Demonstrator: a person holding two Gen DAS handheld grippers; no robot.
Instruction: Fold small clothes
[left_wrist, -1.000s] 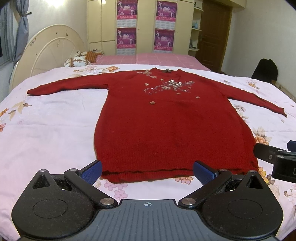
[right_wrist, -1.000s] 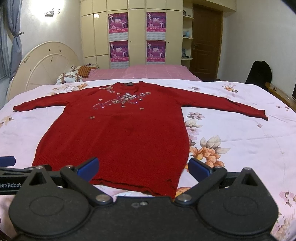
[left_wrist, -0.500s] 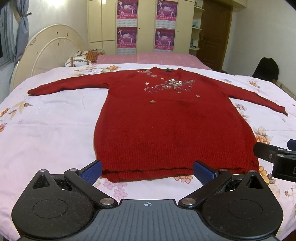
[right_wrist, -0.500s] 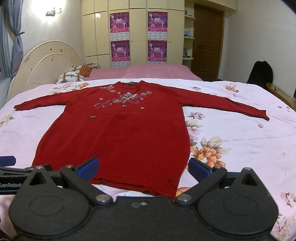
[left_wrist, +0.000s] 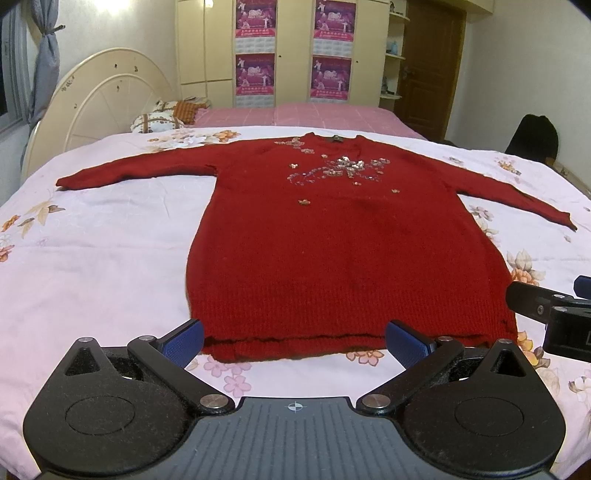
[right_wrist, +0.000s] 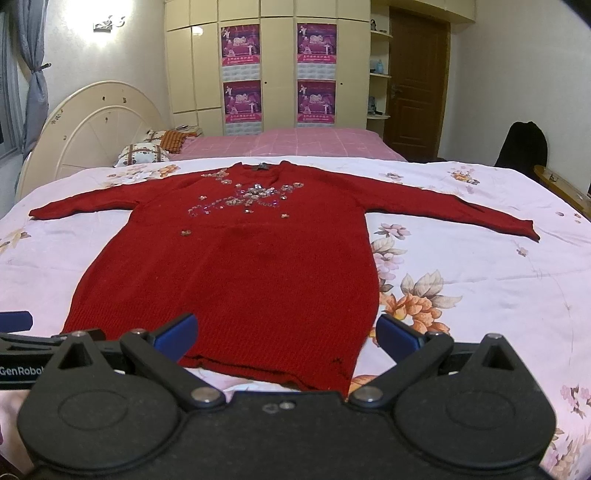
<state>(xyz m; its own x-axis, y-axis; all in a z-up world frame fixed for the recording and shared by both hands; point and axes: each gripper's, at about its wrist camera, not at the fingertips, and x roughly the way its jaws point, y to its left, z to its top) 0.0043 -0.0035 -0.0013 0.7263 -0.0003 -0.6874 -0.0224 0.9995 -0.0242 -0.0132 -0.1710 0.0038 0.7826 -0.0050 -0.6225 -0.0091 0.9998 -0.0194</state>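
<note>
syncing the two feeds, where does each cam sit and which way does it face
Left wrist: on the left hand-held gripper, open at the sweater hem's left part, facing the wardrobe; right hand-held gripper at right edge.
Right wrist: on the right hand-held gripper, open at the hem's right corner.
Shared: sweater, bed.

Ahead of both wide-open tongs, the red sweater (left_wrist: 343, 251) lies flat on the bed (left_wrist: 96, 266), leaving bare sheet outside each sleeve. The left tongs (left_wrist: 294, 338) and right tongs (right_wrist: 286, 332) hang side by side near the hem, crowding each other. The headboard (left_wrist: 92, 107) stands far left.
</note>
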